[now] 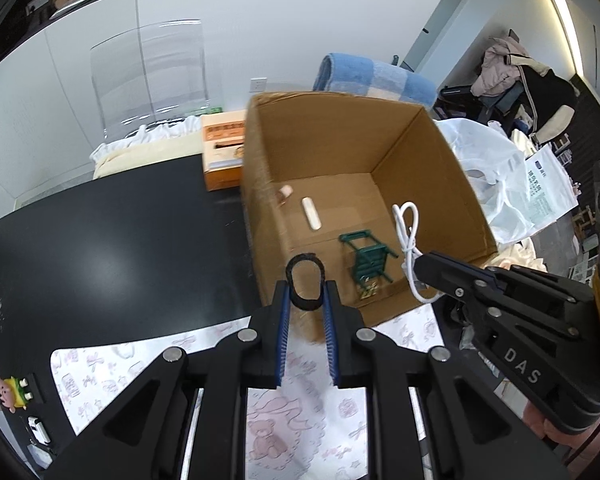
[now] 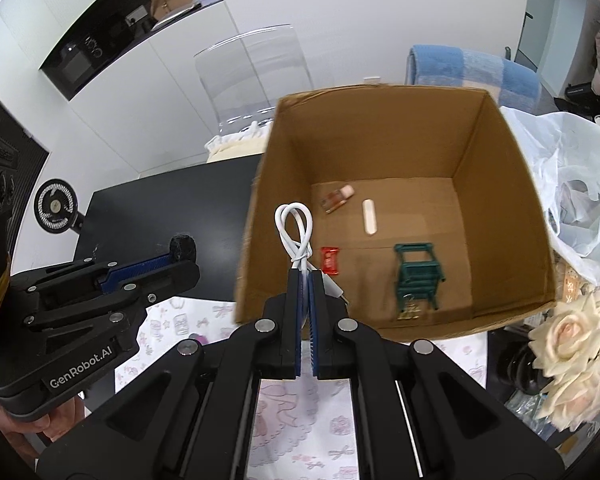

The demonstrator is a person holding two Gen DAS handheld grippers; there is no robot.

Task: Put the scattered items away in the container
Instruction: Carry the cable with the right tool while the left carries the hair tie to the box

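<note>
Right now left tool [image 1: 305, 300] pinches a black fuzzy hair tie [image 1: 304, 282] between its blue pads, loop upright, held at the near-left edge of the cardboard box [image 1: 400, 148]. Right tool [image 2: 307, 280] pressed together on a coiled white cable [image 2: 294, 226], loop sticking up above the fingertips, plug end dangling beside them, held over the near-left part of the open box. Box stands on a black desk [image 1: 112, 240], partly on a pink-printed white mat [image 1: 284, 412]. Inside on the box floor: small bottle with pink cap [image 2: 337, 197] near the back, white oblong stick [image 2: 369, 217] just beside it, red packet [image 2: 330, 260], green toy chair [image 2: 418, 276] lying tipped with gold clips [image 2: 410, 313] at its near end. Items lie apart from each other. Orange tissue box [image 1: 222, 152] sits left of the cardboard box, white plastic bag [image 1: 500, 176] to its right.
</note>
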